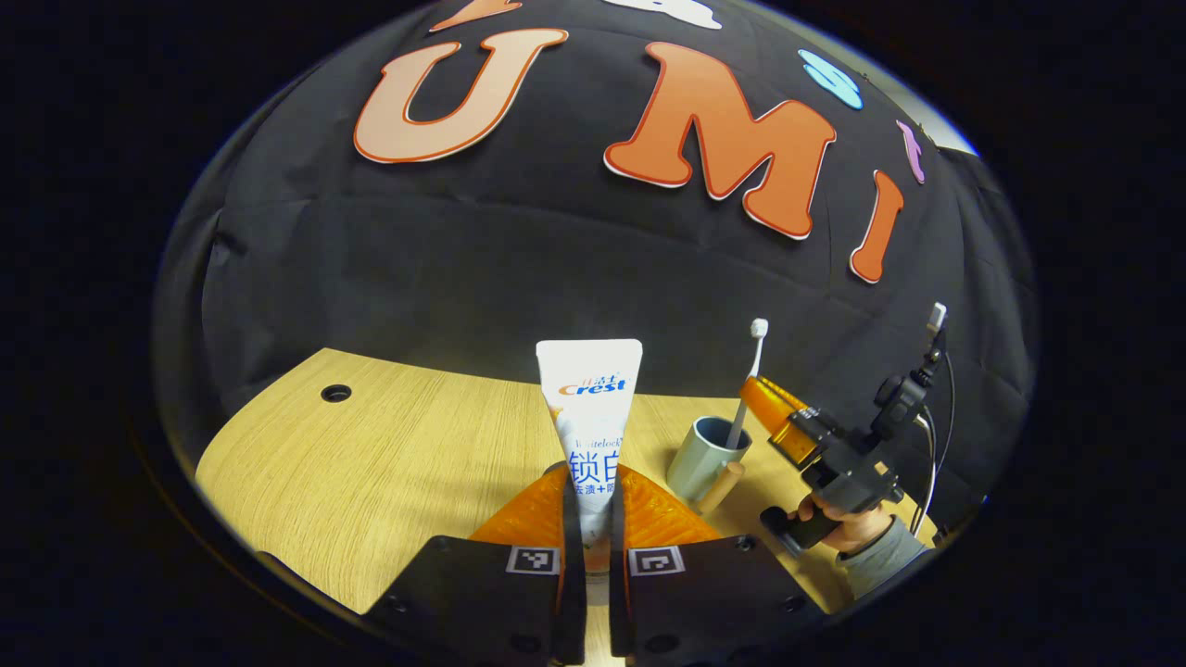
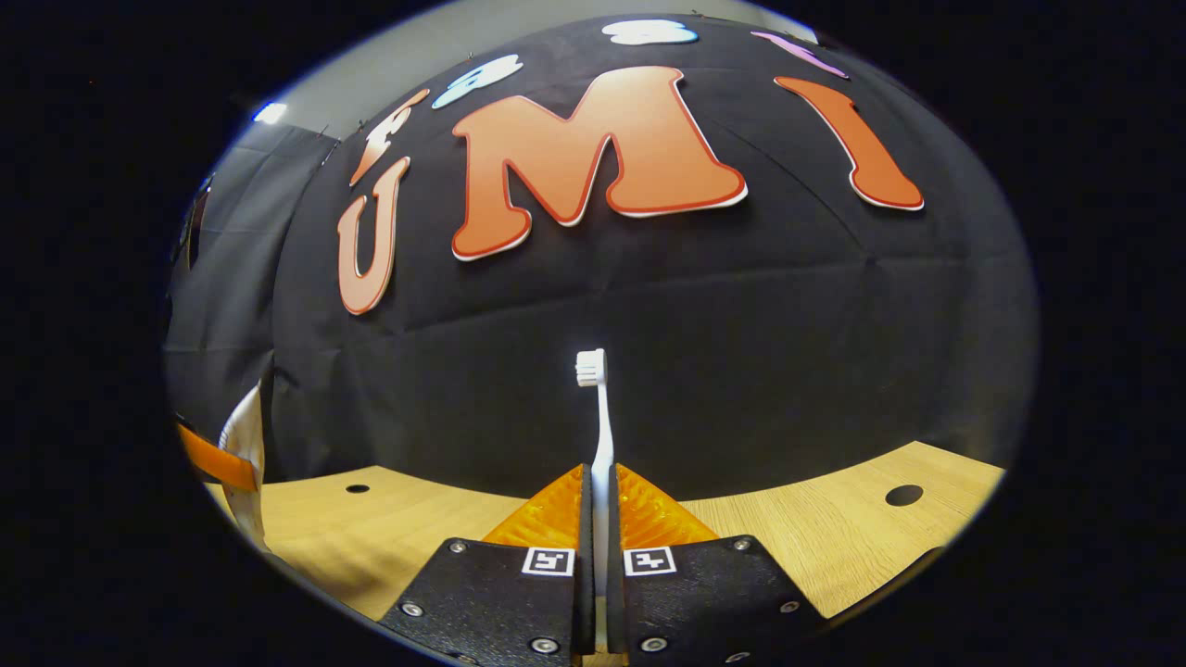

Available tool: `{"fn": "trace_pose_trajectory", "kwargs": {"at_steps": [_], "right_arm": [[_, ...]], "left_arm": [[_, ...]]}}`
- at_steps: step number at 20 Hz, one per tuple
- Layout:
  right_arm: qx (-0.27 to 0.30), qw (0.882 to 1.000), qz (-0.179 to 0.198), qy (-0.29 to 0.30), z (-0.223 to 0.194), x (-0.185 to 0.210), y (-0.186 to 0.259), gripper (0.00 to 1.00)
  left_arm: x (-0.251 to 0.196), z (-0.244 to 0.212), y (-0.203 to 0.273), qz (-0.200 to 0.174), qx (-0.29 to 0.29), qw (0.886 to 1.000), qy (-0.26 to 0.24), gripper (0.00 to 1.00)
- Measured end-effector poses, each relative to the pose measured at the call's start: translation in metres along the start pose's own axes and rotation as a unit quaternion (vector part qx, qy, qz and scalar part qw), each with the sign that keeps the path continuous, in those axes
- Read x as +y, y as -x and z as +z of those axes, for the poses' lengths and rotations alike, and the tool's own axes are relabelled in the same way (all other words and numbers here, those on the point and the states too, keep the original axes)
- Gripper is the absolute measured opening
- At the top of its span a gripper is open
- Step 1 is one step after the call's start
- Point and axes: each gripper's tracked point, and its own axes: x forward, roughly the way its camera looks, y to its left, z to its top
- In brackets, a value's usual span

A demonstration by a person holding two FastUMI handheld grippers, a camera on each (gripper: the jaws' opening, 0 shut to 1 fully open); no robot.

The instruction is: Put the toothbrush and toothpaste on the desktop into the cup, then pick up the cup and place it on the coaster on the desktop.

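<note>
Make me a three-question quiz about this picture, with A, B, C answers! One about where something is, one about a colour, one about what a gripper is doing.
1. Where does the cup stand?
A. on the desk
B. on the floor
C. on a shelf

2. What colour is the toothbrush?
A. red
B. white
C. black

3. What is the left gripper doing?
A. hanging open
B. squeezing the cup
C. holding the toothpaste

Answers:
1 A: the cup sits on the wooden desk.
2 B: head and handle are white.
3 C: the tube stands upright between its fingers.

Toothbrush stands in the cup mouth (desktop leftward lies open).
</note>
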Motion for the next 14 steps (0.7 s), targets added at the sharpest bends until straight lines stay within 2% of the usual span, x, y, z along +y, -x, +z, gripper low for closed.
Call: {"fn": "trace_pose_trajectory", "kwargs": {"at_steps": [8, 14], "right_arm": [[0.064, 0.998, -0.019, 0.002, -0.025, -0.010, 0.018, 0.07], [0.114, 0.993, -0.024, 0.019, -0.029, -0.028, 0.054, 0.12]], "left_arm": [[-0.041, 0.031, -0.015, -0.034, -0.070, 0.997, 0.023, 0.13], [-0.069, 0.043, -0.033, -0.052, -0.105, 0.993, 0.017, 0.13]]}}
